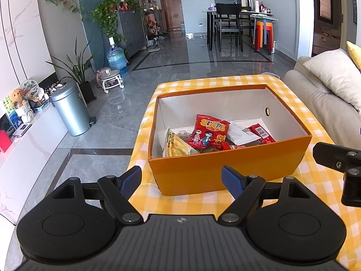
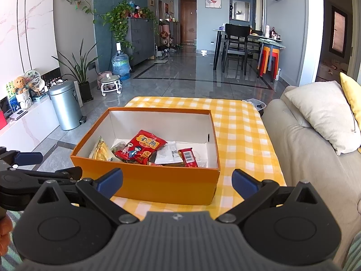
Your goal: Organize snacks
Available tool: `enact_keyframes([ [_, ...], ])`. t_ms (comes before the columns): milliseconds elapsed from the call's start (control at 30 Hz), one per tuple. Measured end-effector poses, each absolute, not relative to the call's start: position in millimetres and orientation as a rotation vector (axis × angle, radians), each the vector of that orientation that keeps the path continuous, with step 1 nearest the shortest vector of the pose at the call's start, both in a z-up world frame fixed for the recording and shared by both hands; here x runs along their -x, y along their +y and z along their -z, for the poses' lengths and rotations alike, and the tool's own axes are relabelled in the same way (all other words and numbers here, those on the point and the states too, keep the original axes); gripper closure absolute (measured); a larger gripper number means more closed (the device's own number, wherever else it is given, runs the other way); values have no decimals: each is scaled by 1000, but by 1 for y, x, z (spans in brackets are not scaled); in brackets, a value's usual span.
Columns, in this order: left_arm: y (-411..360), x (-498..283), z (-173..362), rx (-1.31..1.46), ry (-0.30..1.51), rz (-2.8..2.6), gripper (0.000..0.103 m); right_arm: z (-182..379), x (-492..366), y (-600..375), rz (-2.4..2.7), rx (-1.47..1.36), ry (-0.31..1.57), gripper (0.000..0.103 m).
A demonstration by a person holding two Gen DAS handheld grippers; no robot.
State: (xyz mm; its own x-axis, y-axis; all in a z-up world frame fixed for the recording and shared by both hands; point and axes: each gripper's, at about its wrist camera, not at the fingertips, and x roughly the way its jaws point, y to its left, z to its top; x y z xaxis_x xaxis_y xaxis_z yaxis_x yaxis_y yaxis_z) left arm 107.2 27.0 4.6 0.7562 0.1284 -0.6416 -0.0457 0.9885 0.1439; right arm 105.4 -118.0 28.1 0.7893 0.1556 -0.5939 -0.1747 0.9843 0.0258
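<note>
Both tools are up and back from the box [image 1: 225, 169], and you're carrying nothing. Your left tool [image 1: 181, 179] has its blue pads spread wide with only the orange front wall showing between them; your right tool [image 2: 177, 180] is spread just as wide, also bare.

The box sits on the checked worktop [image 2: 239, 131], open-topped, its long side facing you, so you can drop straight in over the near wall. And the snacks are in there: the red bag [image 1: 209, 132] lies on top of the heap, tilted, with the yellow bag [image 1: 177, 146] leaning against the left wall. To the right you've got a white packet [image 1: 240, 133] and, just beside it, a red bar [image 1: 262, 133] with its barcode up. Everything crowds the near half; the far half of the floor is bare white card.

In the right view, no loose snack shows on the cloth around the box. So my read: the collecting looks done, or close to it. If you mean to tidy further, that red bag is the obvious pick, since it lies over the others. Watch the near wall on the way down; thin card like that would likely shift if a pad clips it.
</note>
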Motion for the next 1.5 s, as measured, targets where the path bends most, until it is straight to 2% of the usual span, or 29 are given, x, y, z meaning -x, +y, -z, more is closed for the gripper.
enact_keyframes([
  [1500,27,-106,-13,-102,712,-92,9,-29,-106,-117,-175,21,649,4],
])
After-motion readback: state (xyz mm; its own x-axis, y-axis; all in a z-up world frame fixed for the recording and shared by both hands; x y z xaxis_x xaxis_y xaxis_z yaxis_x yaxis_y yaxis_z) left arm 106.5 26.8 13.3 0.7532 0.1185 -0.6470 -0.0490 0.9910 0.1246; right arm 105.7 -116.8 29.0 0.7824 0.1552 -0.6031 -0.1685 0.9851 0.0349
